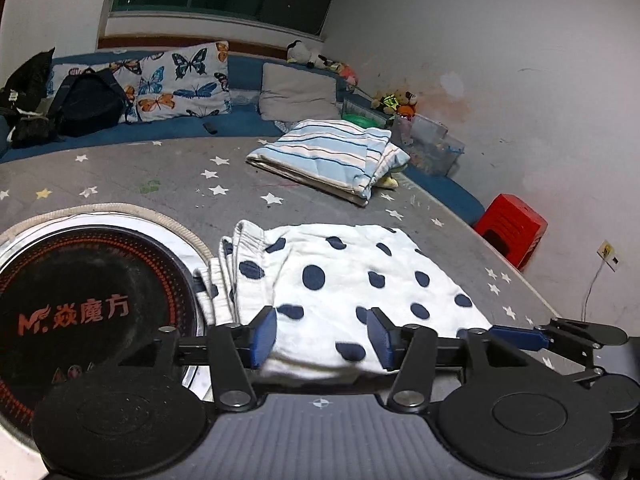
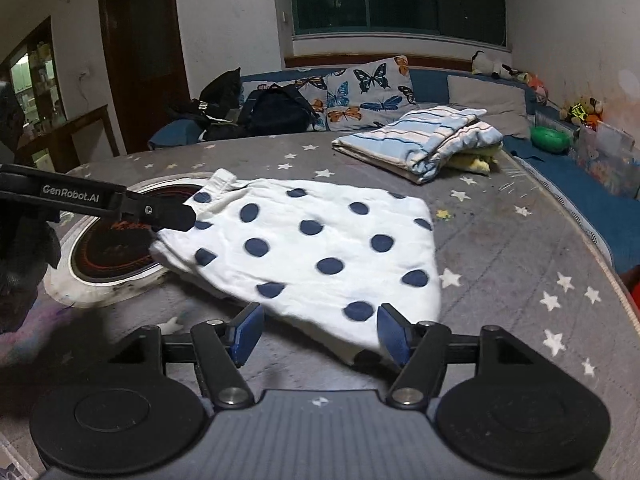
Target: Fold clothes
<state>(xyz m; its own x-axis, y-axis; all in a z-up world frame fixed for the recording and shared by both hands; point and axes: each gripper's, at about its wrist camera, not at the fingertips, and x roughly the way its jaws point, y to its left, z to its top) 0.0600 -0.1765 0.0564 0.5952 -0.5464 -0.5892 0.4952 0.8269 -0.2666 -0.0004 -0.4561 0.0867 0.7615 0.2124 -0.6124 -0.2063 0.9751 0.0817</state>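
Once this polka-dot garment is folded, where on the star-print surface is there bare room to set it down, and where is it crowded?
Free: the star-print cover right of the polka-dot garment, out to the edge, and the stretch between the round cooktop and the butterfly pillow. Crowded: the far right, with the striped folded blanket, toy bins and plush toys.

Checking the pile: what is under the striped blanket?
A yellow item pokes out beneath the striped blanket at its right end. The blanket covers the rest, so what it is stays unclear.
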